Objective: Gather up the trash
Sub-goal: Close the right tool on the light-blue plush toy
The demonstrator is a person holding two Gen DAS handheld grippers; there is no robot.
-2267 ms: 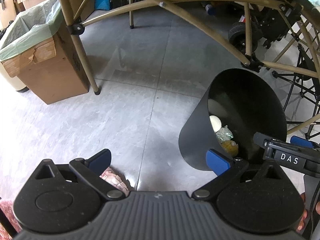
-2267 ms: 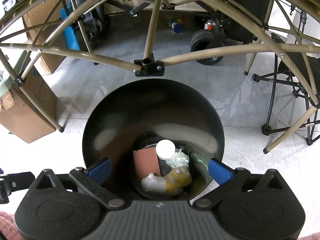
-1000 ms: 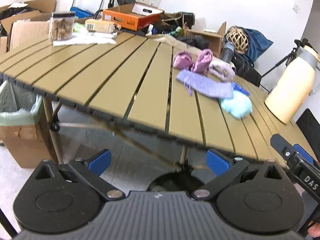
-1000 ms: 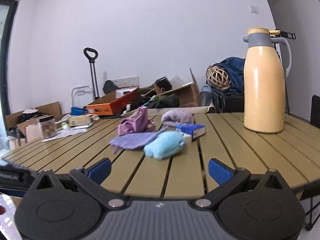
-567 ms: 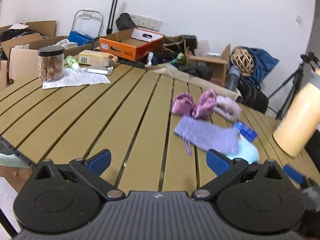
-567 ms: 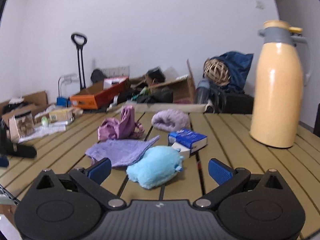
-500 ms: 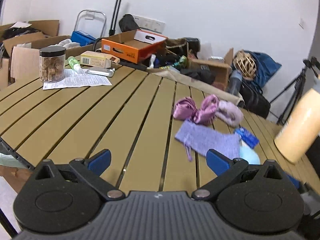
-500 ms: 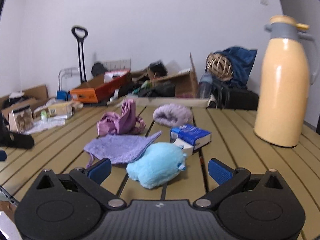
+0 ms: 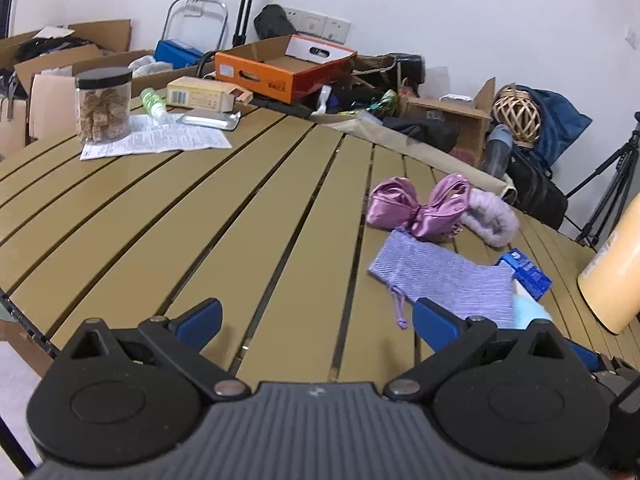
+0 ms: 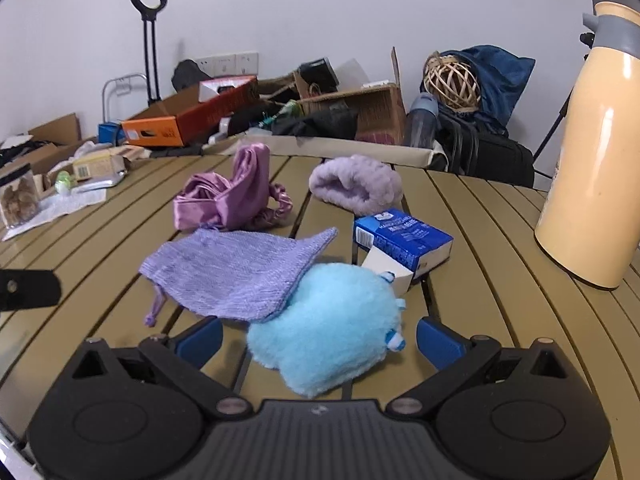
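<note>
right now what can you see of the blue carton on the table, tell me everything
The blue carton is a small cardboard box, blue with white print too small to read, lying on its side on the slatted table. One end looks opened, a white flap folded out toward the fluffy light blue item, which seems to touch it. The lilac knit pouch lies to its left, the cream thermos stands apart on its right.

Left wrist view looks low across the slatted bench (image 9: 248, 216) toward the cluttered back wall, cloths off to its right. Right wrist view sits close behind the blue fluffy toy (image 10: 328, 324), facing the same wall. Both share the purple cloth (image 9: 440, 276), blue carton (image 10: 404, 236), orange box (image 9: 280, 68).
</note>
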